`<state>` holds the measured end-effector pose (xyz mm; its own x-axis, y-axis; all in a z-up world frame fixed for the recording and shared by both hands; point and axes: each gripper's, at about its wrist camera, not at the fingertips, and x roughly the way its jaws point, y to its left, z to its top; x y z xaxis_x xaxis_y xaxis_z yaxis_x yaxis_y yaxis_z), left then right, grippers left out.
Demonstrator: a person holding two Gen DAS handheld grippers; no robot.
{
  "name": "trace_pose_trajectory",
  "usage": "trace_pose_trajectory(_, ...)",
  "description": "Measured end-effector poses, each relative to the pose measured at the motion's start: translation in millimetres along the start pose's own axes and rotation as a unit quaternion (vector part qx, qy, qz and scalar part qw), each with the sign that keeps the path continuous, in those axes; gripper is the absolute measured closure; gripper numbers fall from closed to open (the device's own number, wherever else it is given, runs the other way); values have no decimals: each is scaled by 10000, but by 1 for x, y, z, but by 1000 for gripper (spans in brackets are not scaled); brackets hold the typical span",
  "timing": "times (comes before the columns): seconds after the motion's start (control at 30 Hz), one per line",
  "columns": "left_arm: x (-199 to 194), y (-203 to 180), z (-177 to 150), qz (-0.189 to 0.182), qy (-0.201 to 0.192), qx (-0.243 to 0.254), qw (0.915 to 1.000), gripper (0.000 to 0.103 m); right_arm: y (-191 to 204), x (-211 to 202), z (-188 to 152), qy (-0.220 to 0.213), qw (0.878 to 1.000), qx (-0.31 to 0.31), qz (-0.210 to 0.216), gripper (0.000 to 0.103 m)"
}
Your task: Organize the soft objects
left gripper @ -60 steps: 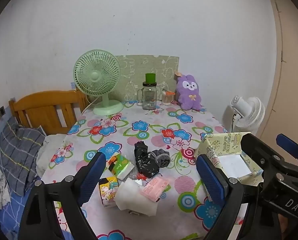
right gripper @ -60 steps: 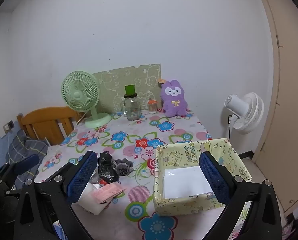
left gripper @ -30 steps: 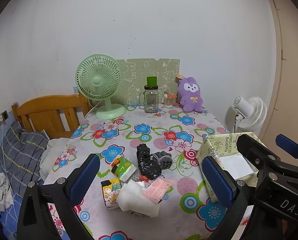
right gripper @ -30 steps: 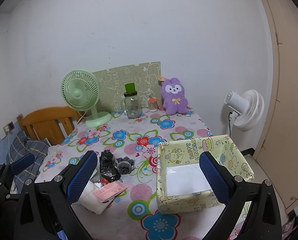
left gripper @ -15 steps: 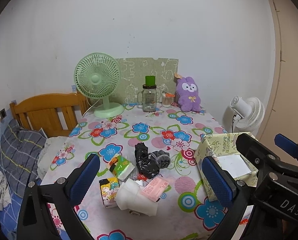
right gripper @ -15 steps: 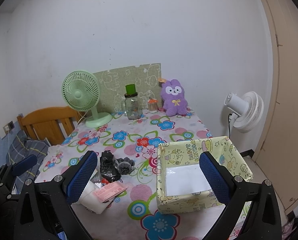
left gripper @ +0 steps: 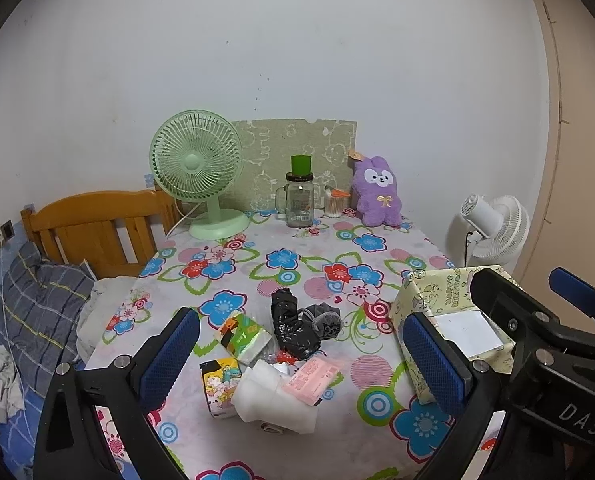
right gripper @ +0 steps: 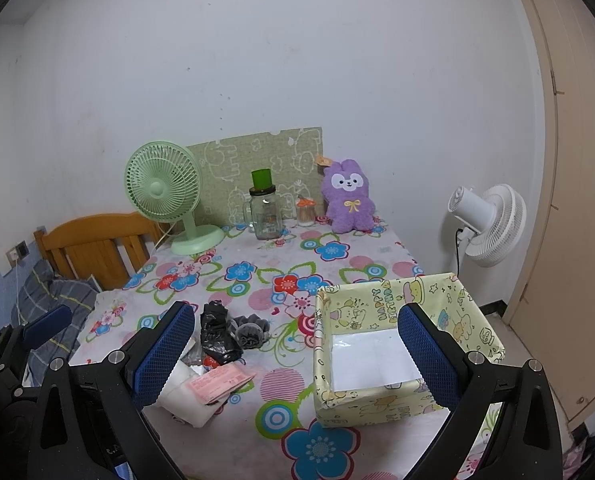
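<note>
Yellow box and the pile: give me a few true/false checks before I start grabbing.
1. The yellow box holds only a white sheet. True.
2. The pink packet lies in the box. False: it rests on the white bundle in the pile.
3. Both the left gripper and the right gripper are open, holding nothing. True.
4. The purple plush lies in the pile. False: it stands at the table's far edge.

Soft packets pile (left gripper: 281, 360) beside open yellow box (right gripper: 381, 396) on tablecloth.
</note>
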<state>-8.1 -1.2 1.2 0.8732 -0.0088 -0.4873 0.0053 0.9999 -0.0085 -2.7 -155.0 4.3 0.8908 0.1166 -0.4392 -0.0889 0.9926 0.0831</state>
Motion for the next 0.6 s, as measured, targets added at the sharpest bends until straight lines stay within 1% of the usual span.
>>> trace_pose_trajectory(0.3, 0, -1, -4, 22, 32, -2, 10000, 0, 2, 1, 0, 14, 10000, -66, -8, 0)
trace_pose_trajectory(0.6, -3, -1, -6, 32, -16, 14, 10000, 1, 2, 0, 0, 18, 10000, -69, 2, 0)
